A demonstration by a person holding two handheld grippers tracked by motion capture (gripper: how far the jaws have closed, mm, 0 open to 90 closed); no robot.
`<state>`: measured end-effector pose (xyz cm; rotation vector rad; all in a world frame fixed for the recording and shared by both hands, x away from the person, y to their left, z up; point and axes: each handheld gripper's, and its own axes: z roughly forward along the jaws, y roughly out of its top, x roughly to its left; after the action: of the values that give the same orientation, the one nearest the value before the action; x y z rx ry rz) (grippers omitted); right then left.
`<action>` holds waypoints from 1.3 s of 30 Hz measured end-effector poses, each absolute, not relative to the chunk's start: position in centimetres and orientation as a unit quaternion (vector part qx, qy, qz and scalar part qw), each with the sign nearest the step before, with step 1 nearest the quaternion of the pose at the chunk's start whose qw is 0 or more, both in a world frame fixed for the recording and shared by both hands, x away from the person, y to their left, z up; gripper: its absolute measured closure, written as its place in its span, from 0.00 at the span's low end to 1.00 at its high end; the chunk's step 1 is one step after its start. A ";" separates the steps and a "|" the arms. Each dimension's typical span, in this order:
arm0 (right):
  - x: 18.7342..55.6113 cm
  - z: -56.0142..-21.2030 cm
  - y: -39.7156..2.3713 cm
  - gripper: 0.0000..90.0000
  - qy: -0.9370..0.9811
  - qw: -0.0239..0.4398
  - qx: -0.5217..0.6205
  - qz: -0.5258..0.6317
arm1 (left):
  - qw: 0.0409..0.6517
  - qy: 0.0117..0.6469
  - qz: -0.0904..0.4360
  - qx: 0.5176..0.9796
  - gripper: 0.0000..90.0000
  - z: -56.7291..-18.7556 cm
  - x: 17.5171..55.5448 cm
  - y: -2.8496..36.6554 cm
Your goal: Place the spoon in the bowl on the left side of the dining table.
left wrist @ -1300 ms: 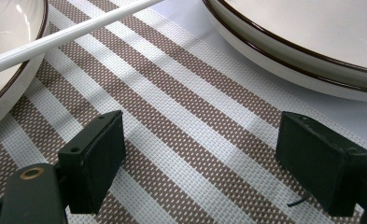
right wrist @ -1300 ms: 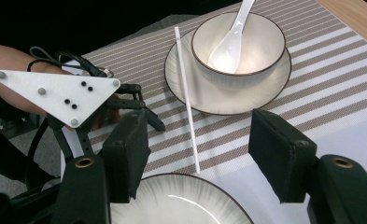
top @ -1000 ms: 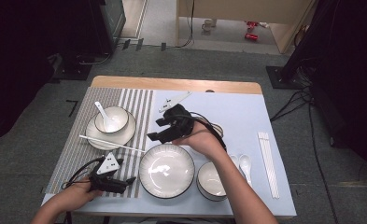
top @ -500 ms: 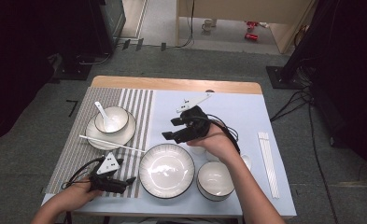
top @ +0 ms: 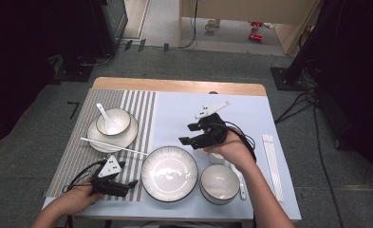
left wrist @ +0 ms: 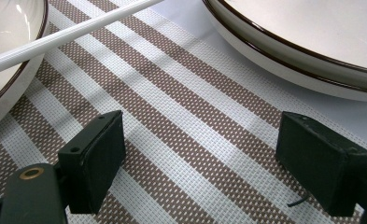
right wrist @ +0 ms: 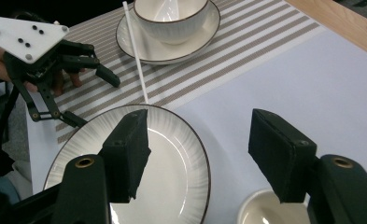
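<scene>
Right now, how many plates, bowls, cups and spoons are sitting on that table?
Plates: 2 (large plate, small plate)
Bowls: 2 (left bowl on the small plate, right bowl)
Cups: 1 (small cup)
Spoons: 2 (left spoon in the left bowl, right spoon beside the right bowl)
Total: 7

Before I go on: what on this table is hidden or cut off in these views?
- Small cup, high view: mostly covered by the right hand; contents not visible.
- Spoon beside the bowl, high view: upper part under the wrist.
- Large plate, left gripper view: cut off by the frame edges.
- Single chopstick, right gripper view: far end cut off by the top edge.
</scene>
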<state>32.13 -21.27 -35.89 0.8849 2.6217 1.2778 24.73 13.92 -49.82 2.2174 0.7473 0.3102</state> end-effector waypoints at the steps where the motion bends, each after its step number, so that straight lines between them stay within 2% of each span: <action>1: 32.1 -36.0 -21.5 0.42 0.858 0.048 0.293 0.419 | 0.381 0.293 0.121 0.869 0.18 -49.8 24.7 13.9; 39: 29.3 -39.0 -30.8 0.42 0.818 0.083 0.387 0.417 | 0.380 0.292 0.122 0.869 0.18 -49.8 24.7 13.9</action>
<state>29.25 -30.78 -39.01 1.1552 2.4421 1.2449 24.74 13.93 -49.82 2.2198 0.7451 0.3103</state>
